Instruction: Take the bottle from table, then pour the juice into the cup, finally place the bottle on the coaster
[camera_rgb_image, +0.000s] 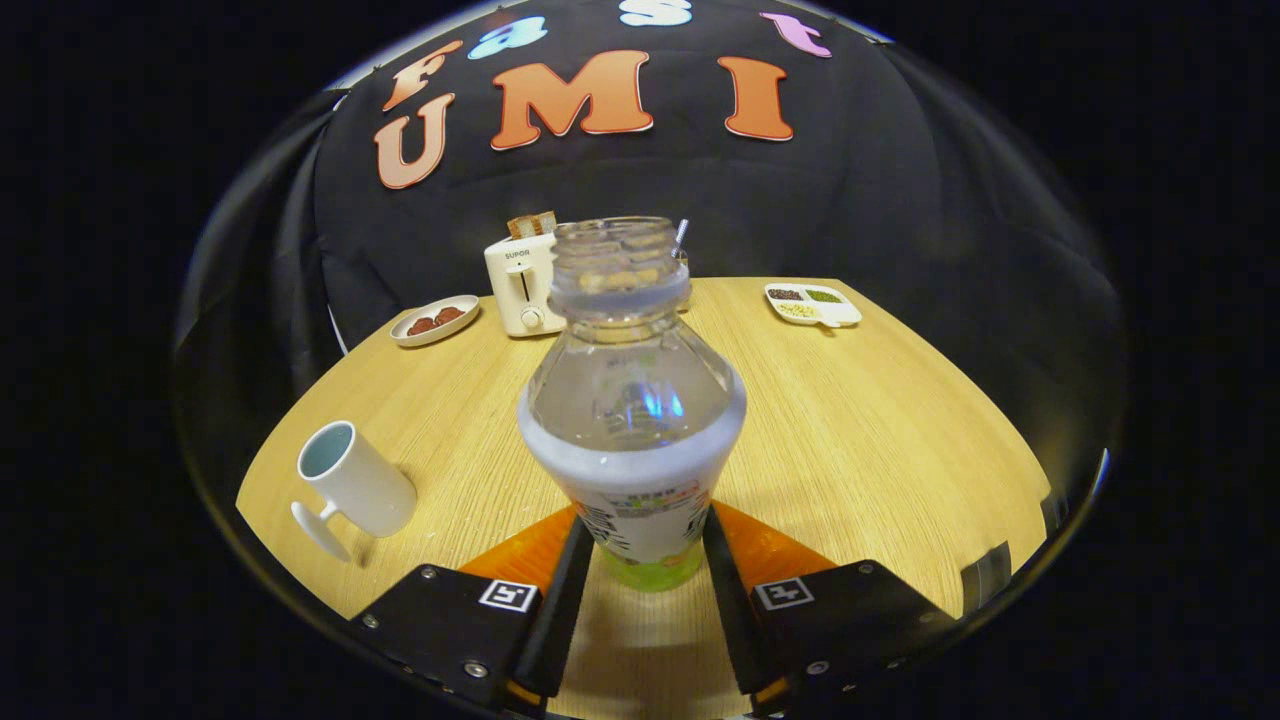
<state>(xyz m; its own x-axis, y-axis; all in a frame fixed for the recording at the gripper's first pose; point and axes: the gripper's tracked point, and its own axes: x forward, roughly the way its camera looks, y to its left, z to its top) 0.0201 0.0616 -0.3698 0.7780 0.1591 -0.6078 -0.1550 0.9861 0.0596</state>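
Note:
An uncapped clear bottle stands upright between my fingers, with a white label and a greenish bottom. Its upper part looks clear and its open mouth faces up. My gripper is shut on the bottle's lower part, one finger pressing each side of the label. Whether the bottle's base rests on the wooden table or hangs just above it, I cannot tell. A white cup with a pale blue inside and a handle stands on the table to the left of the fingers, apart from the bottle.
At the back of the table stand a white toaster with toast in it, a small plate of brown food to its left and a divided white tray at the right. A thin metal stick pokes up behind the bottle's neck.

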